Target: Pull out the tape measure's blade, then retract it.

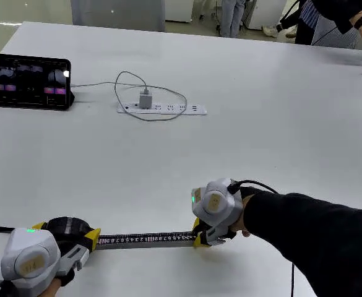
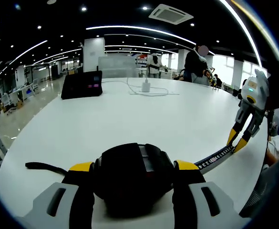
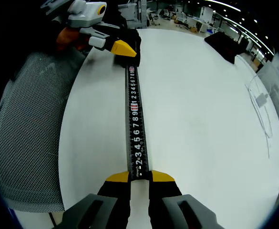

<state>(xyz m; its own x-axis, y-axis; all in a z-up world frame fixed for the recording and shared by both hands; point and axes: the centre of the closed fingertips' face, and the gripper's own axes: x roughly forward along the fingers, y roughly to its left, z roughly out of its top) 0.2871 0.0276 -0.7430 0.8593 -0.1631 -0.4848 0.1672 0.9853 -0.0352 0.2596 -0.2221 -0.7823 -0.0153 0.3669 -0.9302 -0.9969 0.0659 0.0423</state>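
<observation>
Both tools are engaged, one per end. The left tool is closed across the sides of the chunky black tape measure case, which sits on the white tabletop at the lower left of the head view; we read that as an anchor so the case can't slide. The right tool is pinched nearly shut on the tip of the dark numbered blade, at lower centre of the head view. The blade runs straight between the two, flat on the tabletop with the printed face up, so a low pull in line should keep it from kinking. We judge this to be the pull-out step with only a short stretch out, and the retract not yet done. Count: one tape measure, two tools. At the upper left of the head view there is one black tablet with a lit screen. To its right is one white power strip holding one white charger plug and a looped grey cable. All sit well apart from the work, clear of the pull line.
</observation>
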